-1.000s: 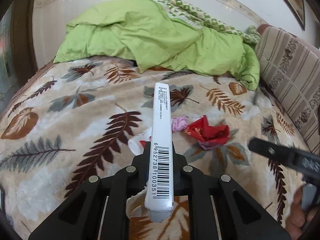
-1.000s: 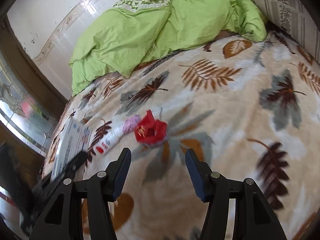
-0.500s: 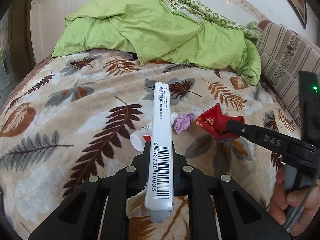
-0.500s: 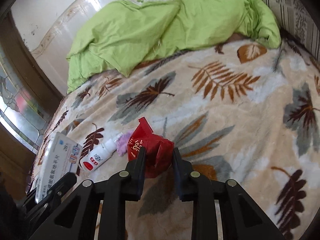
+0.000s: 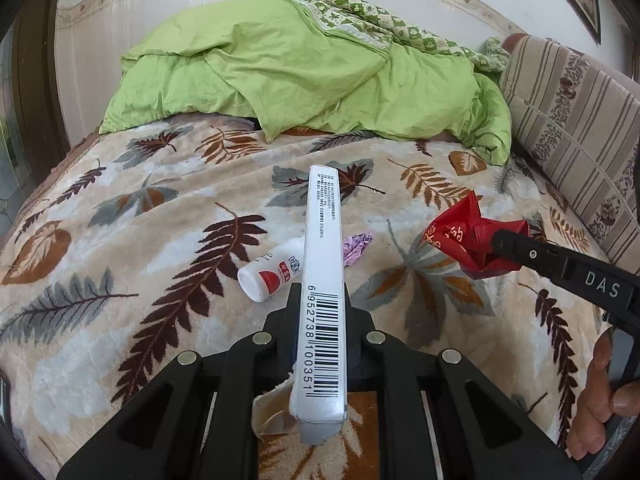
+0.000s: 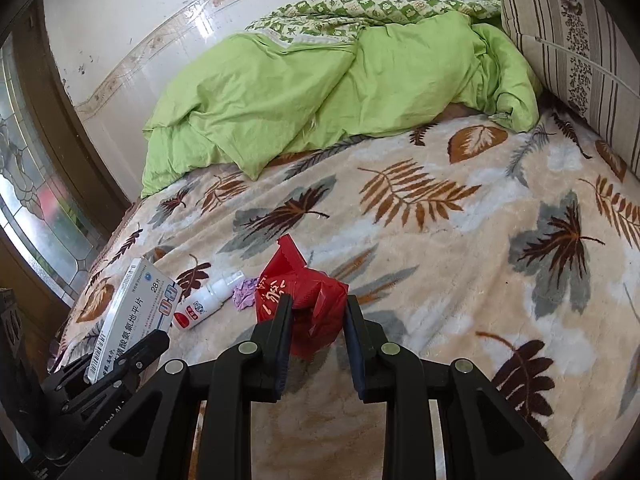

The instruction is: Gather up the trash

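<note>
My left gripper (image 5: 318,300) is shut on a long white medicine box (image 5: 324,240) with a barcode, held edge-up over the bed; the box (image 6: 136,312) also shows at the lower left of the right wrist view. My right gripper (image 6: 316,308) is shut on a crumpled red wrapper (image 6: 296,280), which hangs just above the blanket; the left wrist view shows that red wrapper (image 5: 460,236) at the right. A small white bottle (image 5: 272,272) with a red label and a crumpled purple wrapper (image 5: 356,246) lie on the blanket between the two grippers.
The bed is covered by a leaf-patterned blanket (image 5: 160,240). A green duvet (image 5: 300,72) is piled at the far end. A striped cushion (image 5: 572,120) stands along the right side. A window (image 6: 32,200) and dark frame lie left. A person's hand (image 5: 600,400) holds the right gripper.
The right gripper came in from the right, closed its jaws on the red wrapper and raised it slightly off the blanket. The left gripper kept the box still.
</note>
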A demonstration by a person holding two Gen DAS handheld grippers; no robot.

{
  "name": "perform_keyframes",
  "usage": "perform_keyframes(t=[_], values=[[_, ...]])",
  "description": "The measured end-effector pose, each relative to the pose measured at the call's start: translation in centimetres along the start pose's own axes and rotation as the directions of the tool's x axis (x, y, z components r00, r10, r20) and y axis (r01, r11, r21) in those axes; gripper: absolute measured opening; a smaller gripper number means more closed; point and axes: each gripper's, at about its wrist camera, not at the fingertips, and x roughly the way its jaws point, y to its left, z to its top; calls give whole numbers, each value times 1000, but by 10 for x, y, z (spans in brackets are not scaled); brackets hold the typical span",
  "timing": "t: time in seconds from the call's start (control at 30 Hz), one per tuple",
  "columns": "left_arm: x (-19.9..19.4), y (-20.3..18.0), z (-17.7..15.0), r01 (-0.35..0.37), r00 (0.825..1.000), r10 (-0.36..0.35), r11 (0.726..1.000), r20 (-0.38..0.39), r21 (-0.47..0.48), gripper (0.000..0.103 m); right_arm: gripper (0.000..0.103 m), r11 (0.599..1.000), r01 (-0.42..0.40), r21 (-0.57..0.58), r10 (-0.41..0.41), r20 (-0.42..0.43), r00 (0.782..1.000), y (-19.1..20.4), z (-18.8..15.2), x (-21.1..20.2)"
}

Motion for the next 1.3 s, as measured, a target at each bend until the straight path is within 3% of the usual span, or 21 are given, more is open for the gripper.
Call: perform_keyframes(t=[0.57, 1.3], values=[[1, 0, 2, -79, 997, 78, 997, 18, 25, 13, 26, 999, -18, -29, 18, 11, 1000, 13, -2, 0], [-4, 1, 3, -112, 993, 111, 993, 37, 21, 13, 26, 999, -16, -37, 17, 21, 1000, 16, -3, -2]])
